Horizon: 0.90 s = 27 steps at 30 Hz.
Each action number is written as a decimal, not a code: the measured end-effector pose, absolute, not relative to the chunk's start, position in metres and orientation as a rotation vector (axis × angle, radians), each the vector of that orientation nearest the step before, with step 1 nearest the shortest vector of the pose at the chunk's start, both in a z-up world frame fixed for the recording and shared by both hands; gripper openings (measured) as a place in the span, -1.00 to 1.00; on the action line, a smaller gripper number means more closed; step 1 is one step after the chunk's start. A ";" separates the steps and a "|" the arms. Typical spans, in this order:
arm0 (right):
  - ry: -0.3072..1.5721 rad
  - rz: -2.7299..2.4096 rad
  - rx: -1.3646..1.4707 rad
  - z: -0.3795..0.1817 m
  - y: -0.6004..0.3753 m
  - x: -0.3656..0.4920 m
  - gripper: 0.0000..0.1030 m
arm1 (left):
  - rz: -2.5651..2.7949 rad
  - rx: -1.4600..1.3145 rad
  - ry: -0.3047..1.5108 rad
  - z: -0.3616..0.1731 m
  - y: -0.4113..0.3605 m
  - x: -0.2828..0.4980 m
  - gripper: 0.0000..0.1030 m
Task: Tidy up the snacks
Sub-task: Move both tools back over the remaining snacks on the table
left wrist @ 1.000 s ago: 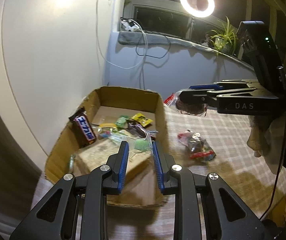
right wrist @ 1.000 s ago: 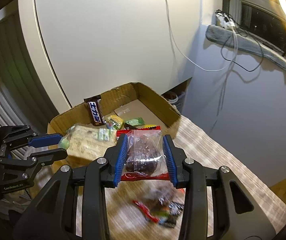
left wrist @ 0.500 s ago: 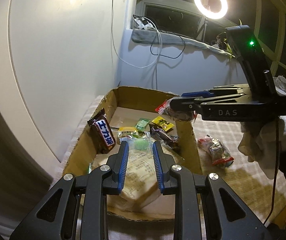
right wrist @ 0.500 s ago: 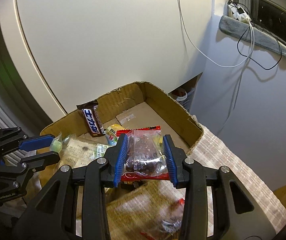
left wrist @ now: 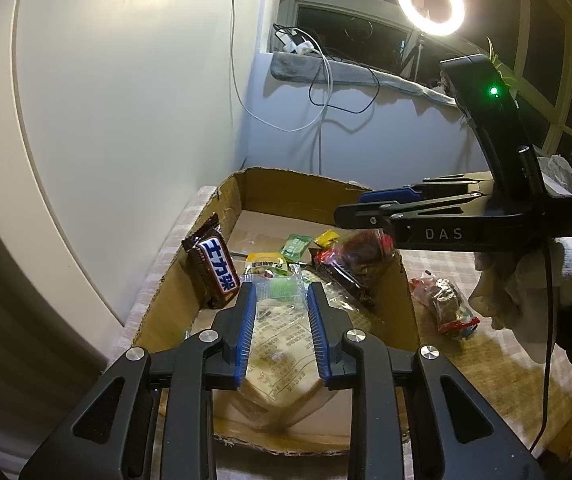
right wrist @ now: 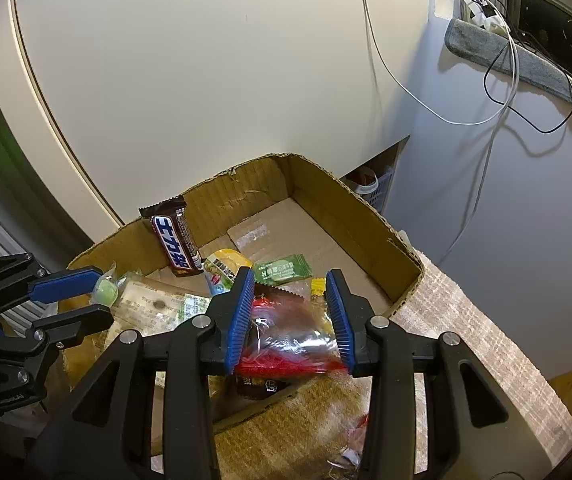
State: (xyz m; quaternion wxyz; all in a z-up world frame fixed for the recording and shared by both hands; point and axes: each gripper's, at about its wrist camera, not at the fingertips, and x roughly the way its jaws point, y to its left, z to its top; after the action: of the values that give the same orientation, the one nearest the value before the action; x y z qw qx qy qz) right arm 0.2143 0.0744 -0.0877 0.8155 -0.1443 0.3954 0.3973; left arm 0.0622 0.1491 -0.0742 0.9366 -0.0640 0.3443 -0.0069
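Note:
A cardboard box (left wrist: 318, 188) (right wrist: 366, 216) stands on the checked cloth with several snacks inside. A brown chocolate bar (left wrist: 214, 264) (right wrist: 174, 240) leans on its left wall. My left gripper (left wrist: 280, 286) (right wrist: 104, 296) hovers over the box's near end. Its jaws are opening, and a small clear packet with a green candy (left wrist: 280, 290) (right wrist: 106, 290) still sits between the pads. My right gripper (right wrist: 291, 276) (left wrist: 350, 206) reaches over the box's right wall, shut on a clear red-edged packet of dark snacks (right wrist: 290, 332) (left wrist: 360, 248).
A large beige printed packet (left wrist: 282, 352) fills the box's near floor, with green (right wrist: 282, 270) and yellow (right wrist: 226, 266) packets behind it. Another snack packet (left wrist: 442, 304) lies on the cloth right of the box. A gloved hand (left wrist: 542, 272) holds the right gripper. The wall is close behind.
Both grippers moved in over the box. The right one carried its packet from above the cloth to above the box's right wall and lower. The left one shifted forward slightly.

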 end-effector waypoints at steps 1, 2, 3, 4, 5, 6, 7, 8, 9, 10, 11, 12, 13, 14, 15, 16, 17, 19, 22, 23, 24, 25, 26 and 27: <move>0.842 0.848 -0.306 -0.087 0.074 0.214 -0.04 | -0.012 -0.132 0.704 -0.074 0.149 0.062 -0.50; 0.838 0.847 -0.304 -0.086 0.074 0.214 0.07 | -0.012 -0.133 0.704 -0.074 0.149 0.063 -0.48; 0.830 0.845 -0.303 -0.085 0.074 0.213 0.24 | -0.010 -0.134 0.703 -0.074 0.149 0.062 -0.38; 0.823 0.844 -0.302 -0.083 0.074 0.212 0.32 | -0.007 -0.136 0.701 -0.074 0.149 0.062 -0.31; 0.816 0.845 -0.299 -0.081 0.073 0.211 0.34 | -0.005 -0.137 0.699 -0.074 0.149 0.062 -0.22; 0.811 0.848 -0.296 -0.079 0.072 0.210 0.37 | -0.002 -0.138 0.696 -0.073 0.150 0.061 -0.21; 0.809 0.849 -0.295 -0.078 0.071 0.209 0.39 | -0.002 -0.139 0.695 -0.072 0.150 0.061 -0.22; 0.808 0.848 -0.294 -0.077 0.071 0.209 0.41 | -0.002 -0.139 0.694 -0.072 0.149 0.060 -0.21; 0.809 0.847 -0.294 -0.076 0.070 0.208 0.42 | -0.002 -0.138 0.691 -0.071 0.148 0.060 -0.21; 0.809 0.847 -0.293 -0.075 0.069 0.208 0.42 | -0.001 -0.138 0.690 -0.070 0.148 0.059 -0.21; 0.808 0.844 -0.292 -0.074 0.067 0.208 0.42 | -0.002 -0.138 0.688 -0.070 0.148 0.059 -0.21; 0.807 0.839 -0.290 -0.073 0.066 0.207 0.42 | -0.002 -0.138 0.687 -0.069 0.148 0.058 -0.21; 0.805 0.839 -0.282 -0.072 0.064 0.206 0.42 | -0.002 -0.136 0.685 -0.069 0.147 0.058 -0.21; 0.804 0.839 -0.274 -0.071 0.061 0.206 0.42 | -0.002 -0.135 0.683 -0.068 0.147 0.057 -0.21; 0.804 0.838 -0.262 -0.070 0.058 0.206 0.42 | -0.002 -0.135 0.681 -0.068 0.147 0.057 -0.21; 0.806 0.838 -0.254 -0.069 0.055 0.206 0.42 | -0.002 -0.136 0.679 -0.067 0.147 0.056 -0.21; 0.807 0.838 -0.244 -0.068 0.052 0.205 0.42 | -0.002 -0.137 0.677 -0.066 0.146 0.054 -0.21; 0.802 0.831 -0.235 -0.066 0.045 0.204 0.42 | -0.005 -0.136 0.672 -0.064 0.145 0.052 -0.21; 0.792 0.826 -0.228 -0.061 0.034 0.200 0.42 | -0.009 -0.135 0.667 -0.062 0.141 0.050 -0.21; 0.792 0.829 -0.224 -0.060 0.030 0.199 0.42 | -0.013 -0.135 0.665 -0.061 0.140 0.050 -0.21; 0.792 0.833 -0.220 -0.059 0.026 0.198 0.42 | -0.017 -0.134 0.663 -0.060 0.137 0.049 -0.21; 0.793 0.837 -0.218 -0.058 0.021 0.196 0.42 | -0.020 -0.133 0.662 -0.060 0.135 0.048 -0.21; 0.791 0.839 -0.217 -0.057 0.016 0.195 0.42 | -0.024 -0.131 0.662 -0.059 0.133 0.047 -0.21; 0.789 0.831 -0.216 -0.057 0.008 0.193 0.42 | -0.031 -0.130 0.661 -0.058 0.128 0.047 -0.21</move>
State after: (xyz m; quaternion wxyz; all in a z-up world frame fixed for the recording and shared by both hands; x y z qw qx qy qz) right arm 0.1935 0.0083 -0.0567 0.8348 -0.1018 0.3724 0.3924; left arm 0.0470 0.1282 -0.0578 0.9436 -0.0636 0.3244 -0.0152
